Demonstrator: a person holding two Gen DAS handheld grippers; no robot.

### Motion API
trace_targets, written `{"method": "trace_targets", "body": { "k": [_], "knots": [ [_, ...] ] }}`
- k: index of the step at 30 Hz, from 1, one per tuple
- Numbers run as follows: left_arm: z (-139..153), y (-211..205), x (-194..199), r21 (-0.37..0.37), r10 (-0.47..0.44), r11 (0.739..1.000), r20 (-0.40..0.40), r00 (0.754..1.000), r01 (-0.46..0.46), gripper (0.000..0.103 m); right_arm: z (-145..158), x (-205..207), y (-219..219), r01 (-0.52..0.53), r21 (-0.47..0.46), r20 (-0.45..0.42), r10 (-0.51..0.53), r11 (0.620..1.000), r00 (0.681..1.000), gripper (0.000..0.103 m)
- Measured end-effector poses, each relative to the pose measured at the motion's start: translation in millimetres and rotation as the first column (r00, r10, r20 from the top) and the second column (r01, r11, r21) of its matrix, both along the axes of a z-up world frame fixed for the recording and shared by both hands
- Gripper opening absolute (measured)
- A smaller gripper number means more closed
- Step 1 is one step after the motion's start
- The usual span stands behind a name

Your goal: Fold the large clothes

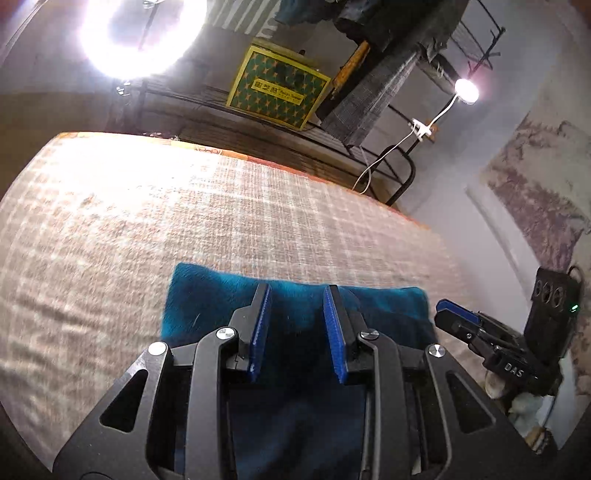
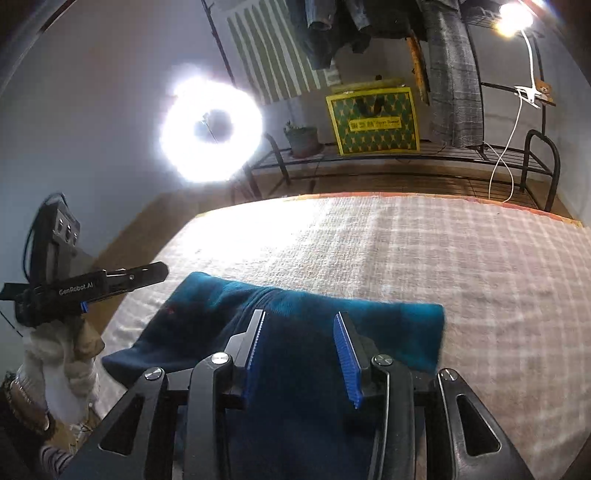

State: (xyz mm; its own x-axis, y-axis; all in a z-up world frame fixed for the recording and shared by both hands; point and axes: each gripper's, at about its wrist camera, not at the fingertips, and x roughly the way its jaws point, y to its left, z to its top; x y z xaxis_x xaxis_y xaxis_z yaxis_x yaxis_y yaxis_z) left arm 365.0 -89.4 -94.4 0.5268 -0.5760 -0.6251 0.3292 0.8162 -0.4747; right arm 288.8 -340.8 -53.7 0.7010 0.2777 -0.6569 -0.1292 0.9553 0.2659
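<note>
A teal-blue fleecy garment [image 1: 295,314] lies folded into a compact block on the checked bed cover [image 1: 184,221], near the bed's front edge. My left gripper [image 1: 297,295] is open, its blue pads above the garment, holding nothing. My right gripper [image 2: 300,319] is open too, over the same garment [image 2: 388,325], empty. In the left wrist view the right gripper [image 1: 448,308] shows side-on at the right; in the right wrist view the left gripper [image 2: 159,271] shows at the left, beside the bed.
Beyond the bed's far edge stands a black metal rack [image 2: 406,158] with a yellow-green box [image 2: 373,122], a potted plant [image 2: 303,138] and hanging clothes [image 2: 452,74]. A bright ring light [image 2: 212,129] and a clip lamp [image 2: 515,16] shine toward me.
</note>
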Motion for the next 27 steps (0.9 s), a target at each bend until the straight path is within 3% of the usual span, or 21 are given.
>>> {"method": "trace_targets", "body": {
  "k": [3, 5, 7, 9, 13, 17, 20, 22, 27],
  "knots": [
    [-21.0, -17.2, 4.6, 0.058, -0.009, 0.998, -0.009, 1.000, 0.009, 0.028, -11.2, 11.6, 10.1, -0.021, -0.015, -0.017, 0.020, 1.000, 1.000, 0.043],
    [-49.8, -23.8, 16.8, 0.118, 0.008, 0.993, -0.046, 0.999, -0.003, 0.028, -27.0, 23.4, 18.0, -0.044, -0.075, -0.051, 0.041, 0.996, 0.998, 0.046],
    [-84.2, -9.0, 23.7, 0.050, 0.015, 0.999, -0.124, 0.992, -0.009, 0.011, -55.6, 34.2, 19.0, -0.068, -0.160, -0.103, 0.052, 0.985, 0.993, 0.045],
    [-90.4, 3.8, 27.0, -0.015, 0.037, 0.999, -0.161, 0.986, -0.040, 0.006, -71.2, 35.7, 6.9, -0.053, -0.079, -0.104, 0.044, 0.995, 0.994, 0.046],
    [-72.4, 17.7, 28.6, -0.026, 0.044, 0.998, -0.176, 0.983, -0.049, 0.006, -54.3, 27.3, -0.7, -0.056, -0.044, -0.118, 0.050, 0.997, 0.992, 0.044],
    [-42.3, 49.7, 10.4, -0.071, 0.077, 0.994, -0.128, 0.989, -0.087, 0.008, -28.3, 1.5, -30.6, -0.003, 0.059, -0.086, 0.008, 0.998, 0.996, 0.046],
    [-33.2, 61.1, -6.1, -0.087, 0.055, 0.994, -0.113, 0.992, -0.065, 0.008, -18.8, -24.6, -36.3, -0.037, 0.039, -0.074, 0.040, 0.999, 0.996, 0.046],
    [-39.7, 59.3, -19.0, -0.051, 0.013, 0.999, -0.112, 0.994, -0.019, 0.009, -20.8, -37.9, -36.4, -0.064, 0.021, -0.085, 0.066, 0.998, 0.994, 0.046],
    [-81.1, 58.3, -48.9, 0.141, -0.018, 0.989, -0.156, 0.988, 0.040, 0.011, -56.8, -70.1, -44.2, -0.070, -0.032, -0.197, 0.062, 0.997, 0.978, 0.046]
  ]
}}
